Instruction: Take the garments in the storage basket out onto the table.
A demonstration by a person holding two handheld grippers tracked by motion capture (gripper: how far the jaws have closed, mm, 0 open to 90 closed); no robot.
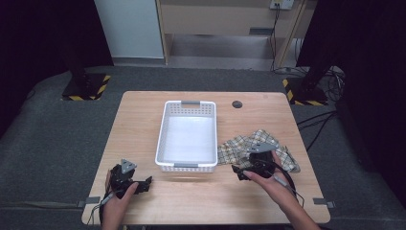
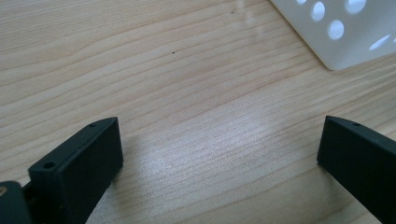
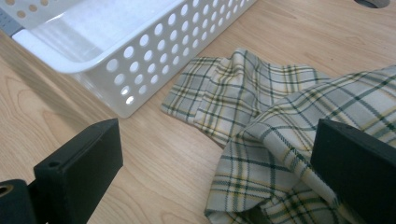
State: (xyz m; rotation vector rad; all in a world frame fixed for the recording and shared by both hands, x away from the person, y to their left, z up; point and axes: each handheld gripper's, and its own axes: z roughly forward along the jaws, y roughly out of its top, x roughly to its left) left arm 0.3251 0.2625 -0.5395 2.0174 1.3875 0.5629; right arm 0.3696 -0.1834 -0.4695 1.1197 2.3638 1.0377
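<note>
— Cloth (image 3: 261, 121) lay crumpled on the table (image 1: 143, 124), just right of the basket (image 1: 187, 139)?

— Yes. I had the right gripper (image 3: 215, 158) spread over its near edge, the left gripper (image 2: 219, 154) spread above bare wood. It looked soft, light; I judged 1 raised fold the best pinch.

Table (image 1: 143, 120): pale wood or wood-look top, fine straight grain, smooth, faint satin sheen in left gripper view. Basket (image 1: 162, 139) at table middle: white plastic, glossy, smooth, walls pierced with round holes; grey handle inserts at both ends. Cloth (image 3: 261, 107) toward right edge: woven fabric, beige plaid with dark green and yellow lines, matt, soft, rumpled in folds. Jaws of left gripper (image 2: 219, 154) and right gripper (image 3: 215, 158): black, matt, hard-looking, plastic probably, flat faces, small holes near tips.
</note>
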